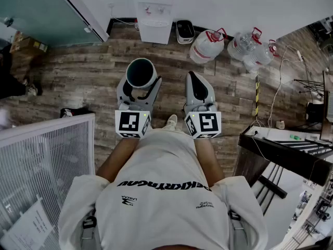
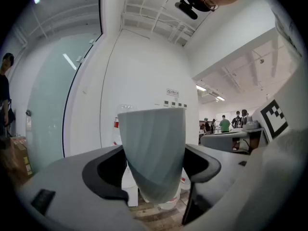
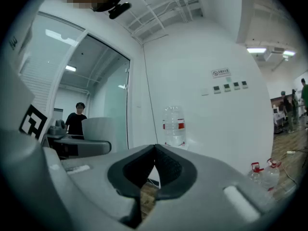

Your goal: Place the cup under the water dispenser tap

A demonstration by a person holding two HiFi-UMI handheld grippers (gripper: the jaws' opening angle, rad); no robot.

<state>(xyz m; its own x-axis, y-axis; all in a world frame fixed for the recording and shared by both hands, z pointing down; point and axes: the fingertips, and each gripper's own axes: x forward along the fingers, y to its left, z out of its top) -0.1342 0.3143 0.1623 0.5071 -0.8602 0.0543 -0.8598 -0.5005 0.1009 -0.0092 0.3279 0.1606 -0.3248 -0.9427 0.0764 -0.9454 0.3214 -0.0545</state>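
Left of the water dispenser (image 1: 155, 14) a glass wall (image 1: 47, 14) runs along the wood floor (image 1: 93, 77). Nearer me on that side stands one white slatted rack (image 1: 47, 155).

My left gripper (image 1: 140, 82) grasps the one cup (image 1: 141, 73), with a jaw pressed against each side. The cup stands upright with its long axis vertical, its mouth facing up and its body tapering toward the base. It hangs in front of the dispenser and well short of it, with bare floor between them. In the left gripper view the cup (image 2: 153, 153) fills the gap of the left gripper (image 2: 154, 165), and the white dispenser body (image 2: 126, 184) shows behind it.

There is a single dispenser, backed against the white wall (image 1: 234, 4). The right gripper view shows one clear bottle (image 3: 174, 125) on top of it.

My right gripper (image 1: 196, 85) is level beside the left one, on the dispenser's right side. It is clenched, its jaw tips meeting on nothing (image 3: 154, 150).

Just right of the dispenser sits one small bin (image 1: 184, 31). Beyond the bin are big water bottles (image 1: 207, 46) with red handles, three as far as I can count. Farther right, a cable (image 1: 281, 82) trails over the floor toward a dark table edge (image 1: 276, 147).

The strip of floor straight ahead to the dispenser is open.
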